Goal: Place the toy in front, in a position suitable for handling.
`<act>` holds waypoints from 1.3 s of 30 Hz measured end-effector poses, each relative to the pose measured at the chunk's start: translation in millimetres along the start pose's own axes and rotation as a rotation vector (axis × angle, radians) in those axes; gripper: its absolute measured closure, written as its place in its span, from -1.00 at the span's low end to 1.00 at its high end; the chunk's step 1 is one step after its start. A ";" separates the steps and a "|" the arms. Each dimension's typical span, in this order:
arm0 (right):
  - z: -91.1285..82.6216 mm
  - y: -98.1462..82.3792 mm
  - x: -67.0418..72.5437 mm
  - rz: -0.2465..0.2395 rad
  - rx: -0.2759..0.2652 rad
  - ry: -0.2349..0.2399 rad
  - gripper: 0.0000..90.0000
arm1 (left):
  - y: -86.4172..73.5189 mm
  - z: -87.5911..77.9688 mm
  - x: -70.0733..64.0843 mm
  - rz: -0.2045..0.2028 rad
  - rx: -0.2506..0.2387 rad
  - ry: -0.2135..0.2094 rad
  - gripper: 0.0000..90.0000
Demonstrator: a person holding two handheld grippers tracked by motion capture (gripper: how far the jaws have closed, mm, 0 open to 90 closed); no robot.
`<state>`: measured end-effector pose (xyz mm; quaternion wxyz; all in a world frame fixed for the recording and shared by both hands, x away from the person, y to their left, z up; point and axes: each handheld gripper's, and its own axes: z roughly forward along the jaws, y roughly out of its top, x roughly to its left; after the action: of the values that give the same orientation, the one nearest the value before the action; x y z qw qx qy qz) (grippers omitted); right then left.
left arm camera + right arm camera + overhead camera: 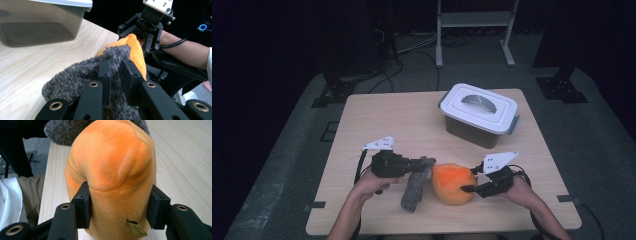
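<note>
Filling right claw: orange plush

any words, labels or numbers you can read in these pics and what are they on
None can be read.
The small tan tag hanging from the orange plush toy bears dark marks, too blurred to read.
The white-lidded box shows no lettering.

bin: white lid, closed, table far right | contents: unclear

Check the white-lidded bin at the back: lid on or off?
On. The white lid sits flat over the bin, handle down, with the grey latch at its right end against the rim.
</note>
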<state>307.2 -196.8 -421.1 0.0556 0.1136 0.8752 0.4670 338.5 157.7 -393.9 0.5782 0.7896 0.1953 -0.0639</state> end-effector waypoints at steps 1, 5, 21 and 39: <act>-0.2 -0.1 -0.3 0.000 0.000 -0.001 0.03 | -0.1 -4.2 0.2 -0.001 -0.009 0.006 0.74; -1.3 -1.1 -1.7 0.015 -0.009 0.000 0.07 | -2.2 -18.5 0.6 -0.003 -0.017 0.029 0.74; 4.7 6.1 -6.3 0.036 -0.027 0.024 0.11 | -18.0 -69.0 2.7 -0.035 -0.051 0.117 0.73; 32.7 21.5 -6.2 0.015 -0.039 0.081 0.13 | -6.4 1.6 -1.0 0.013 0.020 -0.009 0.72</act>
<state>323.0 -160.5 -421.6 0.0189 0.1004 0.8665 0.4886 335.3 157.7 -399.8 0.5717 0.7962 0.1872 -0.0655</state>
